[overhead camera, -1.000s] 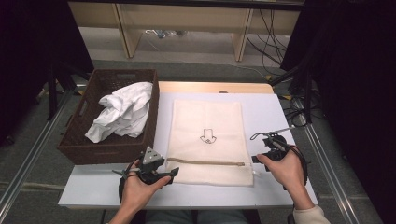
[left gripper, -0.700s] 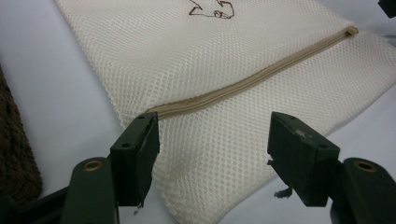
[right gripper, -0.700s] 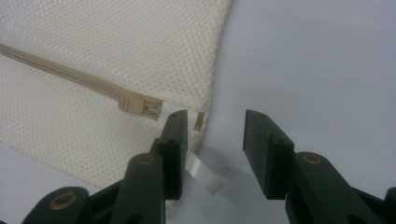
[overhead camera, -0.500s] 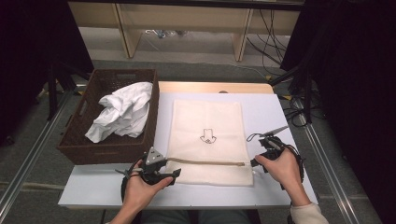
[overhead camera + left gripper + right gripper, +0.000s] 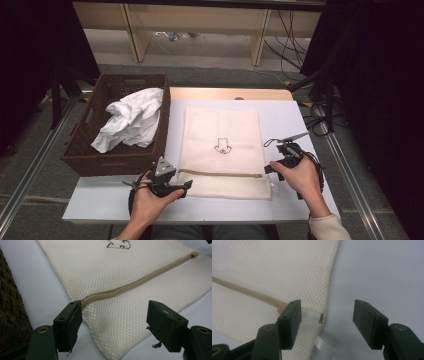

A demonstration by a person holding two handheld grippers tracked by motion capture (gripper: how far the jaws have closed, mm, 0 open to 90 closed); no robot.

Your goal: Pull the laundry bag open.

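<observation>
Since a second ago both claws have spread wider, so now our left claw (image 5: 113, 325) and right claw (image 5: 325, 323) gape at opposite ends of the mesh bag's (image 5: 222, 145) zipper (image 5: 140, 282), ready to pinch next.

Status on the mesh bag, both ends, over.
Left gripper open at the zipper start, right gripper open at the other end, jaws just widened. Mesh bag flat, zipped. Basket beside it, nothing blocking.
</observation>
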